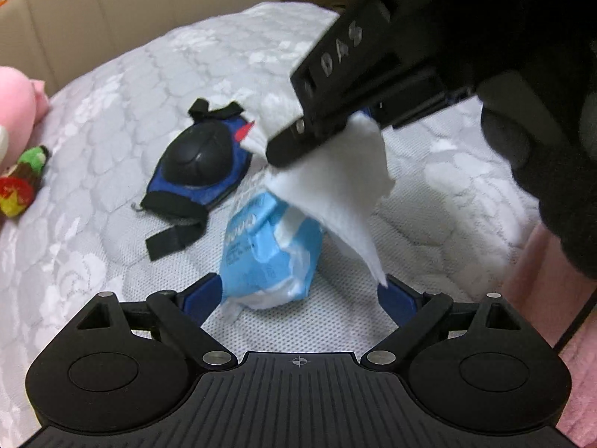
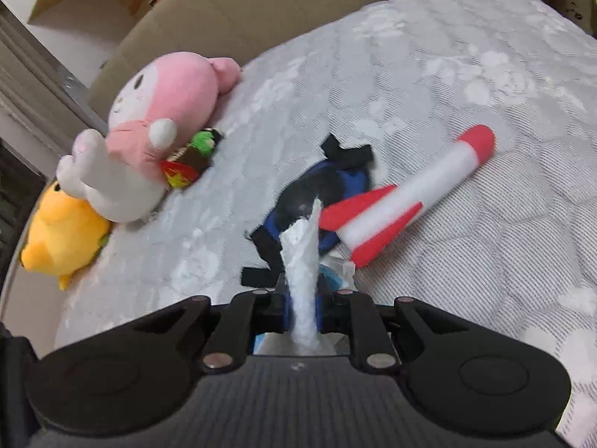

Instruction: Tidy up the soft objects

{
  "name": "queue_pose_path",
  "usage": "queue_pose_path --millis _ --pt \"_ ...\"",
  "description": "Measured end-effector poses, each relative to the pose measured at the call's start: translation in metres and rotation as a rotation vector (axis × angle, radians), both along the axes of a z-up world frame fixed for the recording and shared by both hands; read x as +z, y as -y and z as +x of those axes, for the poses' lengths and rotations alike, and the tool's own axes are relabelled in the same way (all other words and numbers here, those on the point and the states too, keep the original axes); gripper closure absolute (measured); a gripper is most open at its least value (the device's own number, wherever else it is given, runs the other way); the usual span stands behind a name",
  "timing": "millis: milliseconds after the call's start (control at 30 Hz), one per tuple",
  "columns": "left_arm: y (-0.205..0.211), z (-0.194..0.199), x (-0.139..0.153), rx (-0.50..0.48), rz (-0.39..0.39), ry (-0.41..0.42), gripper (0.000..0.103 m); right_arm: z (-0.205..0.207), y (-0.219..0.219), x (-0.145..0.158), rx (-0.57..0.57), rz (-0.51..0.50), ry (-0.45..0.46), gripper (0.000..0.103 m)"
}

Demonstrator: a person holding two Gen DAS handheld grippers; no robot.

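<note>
- The left gripper [image 1: 298, 291] hangs over a quilted white mattress [image 1: 112, 86], its blue-padded jaws spread wide.
- Between them lies a light-blue wipes packet [image 1: 266, 250], touched by neither pad.
- The right gripper [image 1: 294, 142] reaches in from the upper right, clamped on a white wipe [image 1: 343, 183] that droops toward the packet.
- Farther left lies a blue-and-black knee pad [image 1: 197, 164] (straps loose).
- At the left edge sit a pink plush [image 1: 15, 108] and a small green-and-red toy [image 1: 22, 183].

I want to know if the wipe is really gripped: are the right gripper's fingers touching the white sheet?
Touching. The right wrist view shows the right gripper closed on the white sheet, blue pads pressing both sides.
</note>
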State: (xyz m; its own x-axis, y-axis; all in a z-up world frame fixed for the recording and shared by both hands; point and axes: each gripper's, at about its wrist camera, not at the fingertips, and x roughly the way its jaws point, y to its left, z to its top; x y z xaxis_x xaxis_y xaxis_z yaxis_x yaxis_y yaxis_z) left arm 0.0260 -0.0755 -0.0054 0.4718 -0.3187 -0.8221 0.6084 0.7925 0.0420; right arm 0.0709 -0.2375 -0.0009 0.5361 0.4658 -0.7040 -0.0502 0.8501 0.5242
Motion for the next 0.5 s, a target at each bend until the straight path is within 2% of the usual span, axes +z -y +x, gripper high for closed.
queue_pose_path --millis 133,233,300,433,500 --pt "0.006 -0.003 0.004 -0.003 -0.069 -0.021 0.009 -0.006 0.005 -0.005 -0.036 -0.027 -0.028 0.087" --pt "-0.01 0.004 0.014 0.056 -0.172 -0.052 0.006 -0.007 0.007 -0.006 -0.062 -0.074 -0.05 0.086" --pt "-0.016 0.01 0.013 0.089 -0.192 -0.056 0.005 -0.008 0.006 -0.008 -0.079 -0.117 -0.058 0.086" --pt "0.002 0.014 -0.007 0.023 -0.1 -0.077 0.005 -0.003 0.005 -0.015 -0.042 -0.05 -0.08 0.086" --pt "0.017 0.011 -0.019 -0.021 -0.01 -0.059 0.005 0.001 0.003 -0.02 -0.031 -0.045 -0.106 0.086"
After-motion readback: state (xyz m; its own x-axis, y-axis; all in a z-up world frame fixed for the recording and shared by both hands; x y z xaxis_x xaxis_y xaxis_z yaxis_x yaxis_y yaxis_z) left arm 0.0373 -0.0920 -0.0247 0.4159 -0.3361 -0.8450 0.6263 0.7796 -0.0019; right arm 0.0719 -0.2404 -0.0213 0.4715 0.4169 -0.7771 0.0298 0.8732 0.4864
